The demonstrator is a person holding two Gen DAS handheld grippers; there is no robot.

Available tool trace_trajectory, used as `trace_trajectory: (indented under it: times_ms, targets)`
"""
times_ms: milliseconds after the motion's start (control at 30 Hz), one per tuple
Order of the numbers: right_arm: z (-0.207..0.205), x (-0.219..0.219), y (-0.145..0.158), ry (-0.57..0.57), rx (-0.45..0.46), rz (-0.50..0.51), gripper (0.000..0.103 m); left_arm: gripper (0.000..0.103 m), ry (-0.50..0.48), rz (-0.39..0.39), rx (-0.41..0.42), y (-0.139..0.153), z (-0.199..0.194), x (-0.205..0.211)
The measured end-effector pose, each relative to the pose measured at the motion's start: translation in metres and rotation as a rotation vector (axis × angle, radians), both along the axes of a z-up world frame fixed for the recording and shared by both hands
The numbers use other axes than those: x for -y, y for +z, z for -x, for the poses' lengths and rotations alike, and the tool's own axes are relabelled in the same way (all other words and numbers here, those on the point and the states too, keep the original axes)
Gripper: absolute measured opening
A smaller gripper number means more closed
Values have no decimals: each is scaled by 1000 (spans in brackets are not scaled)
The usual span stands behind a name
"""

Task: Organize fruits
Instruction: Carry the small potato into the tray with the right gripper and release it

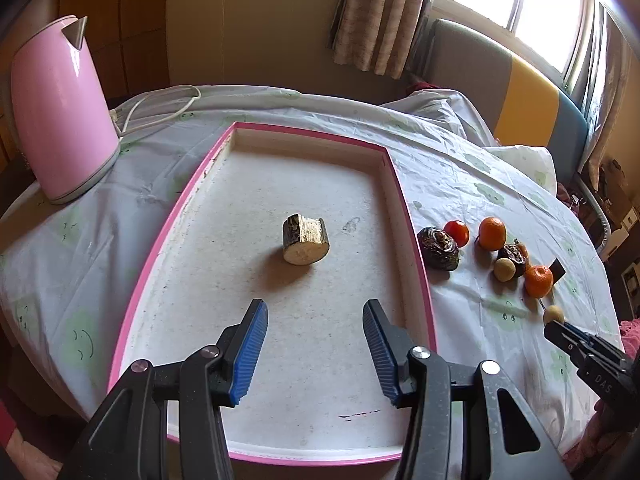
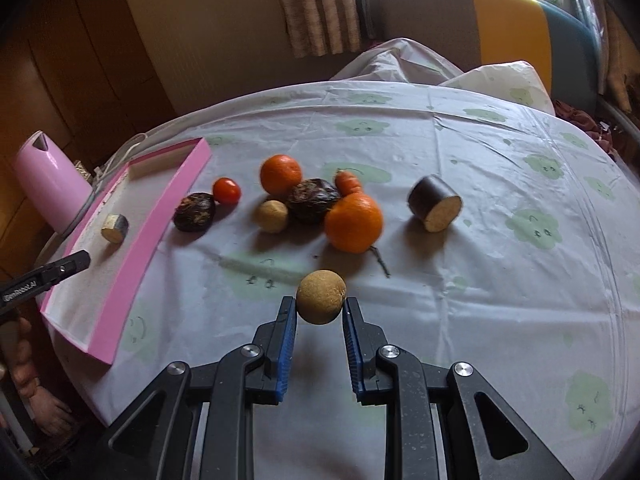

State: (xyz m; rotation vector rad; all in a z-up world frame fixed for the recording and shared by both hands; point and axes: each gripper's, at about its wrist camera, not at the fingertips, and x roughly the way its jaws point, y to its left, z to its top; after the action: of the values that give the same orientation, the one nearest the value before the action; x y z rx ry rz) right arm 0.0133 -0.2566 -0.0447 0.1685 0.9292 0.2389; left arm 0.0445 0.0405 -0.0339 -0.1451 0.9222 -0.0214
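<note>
My left gripper (image 1: 315, 314) is open and empty above the pink-rimmed tray (image 1: 416, 240), short of a cut cane piece (image 1: 305, 239) lying in it. My right gripper (image 2: 320, 312) is shut on a small tan round fruit (image 2: 321, 297) just above the tablecloth; it also shows in the left wrist view (image 1: 553, 314). On the cloth beyond lie two oranges (image 2: 353, 222) (image 2: 280, 174), a red tomato (image 2: 226, 190), two dark wrinkled fruits (image 2: 195, 212) (image 2: 313, 200), another tan fruit (image 2: 272, 216), a small carrot (image 2: 348, 182) and a dark cane piece (image 2: 434, 209).
A pink kettle (image 1: 60, 108) with a white cord (image 1: 160, 108) stands left of the tray. The round table carries a white cloth (image 2: 500, 280) with green prints. A sofa (image 2: 500, 24) and curtains lie behind.
</note>
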Motion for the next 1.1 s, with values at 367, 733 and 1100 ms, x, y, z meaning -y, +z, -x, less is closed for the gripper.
trace_trajectory:
  times_ms: [367, 733, 1100]
  targets:
    - [-9, -104, 44, 269, 77, -68, 23, 50, 70, 14, 35, 7, 10, -29]
    - [-28, -186, 38, 400, 53, -36, 25, 50, 115, 20, 51, 9, 21, -52]
    - [-18, -162, 36, 293, 66, -23, 44, 50, 111, 36, 36, 6, 19, -51]
